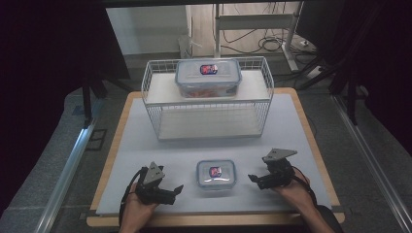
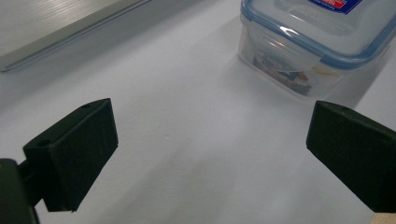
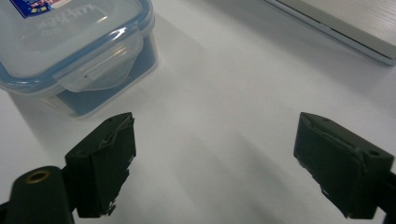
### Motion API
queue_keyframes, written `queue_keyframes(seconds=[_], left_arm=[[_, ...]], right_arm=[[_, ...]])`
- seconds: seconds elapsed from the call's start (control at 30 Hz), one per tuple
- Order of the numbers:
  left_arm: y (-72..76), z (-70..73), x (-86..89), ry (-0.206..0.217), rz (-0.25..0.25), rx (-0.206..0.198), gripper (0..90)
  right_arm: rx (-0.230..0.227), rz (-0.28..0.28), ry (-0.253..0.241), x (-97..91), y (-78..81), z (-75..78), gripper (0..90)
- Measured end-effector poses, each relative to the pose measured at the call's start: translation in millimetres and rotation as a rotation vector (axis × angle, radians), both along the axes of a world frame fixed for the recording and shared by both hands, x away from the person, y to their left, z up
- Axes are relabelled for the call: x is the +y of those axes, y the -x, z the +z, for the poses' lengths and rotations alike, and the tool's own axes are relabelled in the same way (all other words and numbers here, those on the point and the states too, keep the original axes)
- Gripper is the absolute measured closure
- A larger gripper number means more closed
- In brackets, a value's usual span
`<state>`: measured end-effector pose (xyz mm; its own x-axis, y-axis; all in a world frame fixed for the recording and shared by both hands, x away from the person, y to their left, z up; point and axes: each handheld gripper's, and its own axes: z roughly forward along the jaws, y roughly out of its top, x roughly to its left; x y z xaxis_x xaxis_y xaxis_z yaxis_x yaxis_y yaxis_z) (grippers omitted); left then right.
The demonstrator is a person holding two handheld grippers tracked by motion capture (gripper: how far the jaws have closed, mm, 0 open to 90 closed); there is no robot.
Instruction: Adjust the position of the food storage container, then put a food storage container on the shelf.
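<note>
Flanking the small lidded container at the table's near edge, the left gripper and right gripper stand spread and empty, so lifting it toward the far wire basket, where a larger container sits, seems not yet begun.

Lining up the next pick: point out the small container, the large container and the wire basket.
small container (image 1: 215,173), high view, lid centre.
large container (image 1: 208,77), high view, lid centre.
wire basket (image 1: 209,120), high view, front wall.
</note>
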<state>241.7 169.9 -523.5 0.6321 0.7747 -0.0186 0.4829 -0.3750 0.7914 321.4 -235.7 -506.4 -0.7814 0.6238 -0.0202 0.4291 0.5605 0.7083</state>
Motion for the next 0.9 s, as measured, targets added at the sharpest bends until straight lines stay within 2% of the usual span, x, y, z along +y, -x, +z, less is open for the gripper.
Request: queue_keyframes(seconds=[0.27,0.47,0.8,0.9], left_arm=[[-0.3,0.5,-0.2,-0.007,0.006,0.001,2.0],[-0.6,0.8,-0.3,-0.002,0.01,0.016,2.0],[-2.6,3.7,-3.7,0.013,0.02,0.062,2.8],[-3.3,6.0,-4.3,0.041,0.011,0.079,2.3]], right_arm=[[-0.006,0.002,0.008,-0.3,0.1,-0.5,11.1],[-0.005,-0.023,-0.005,0.0,-0.3,-0.7,10.0],[0.016,-0.052,-0.031,-0.8,0.2,3.3,8.8],[0.042,-0.058,-0.037,-0.2,0.4,4.4,7.0]])
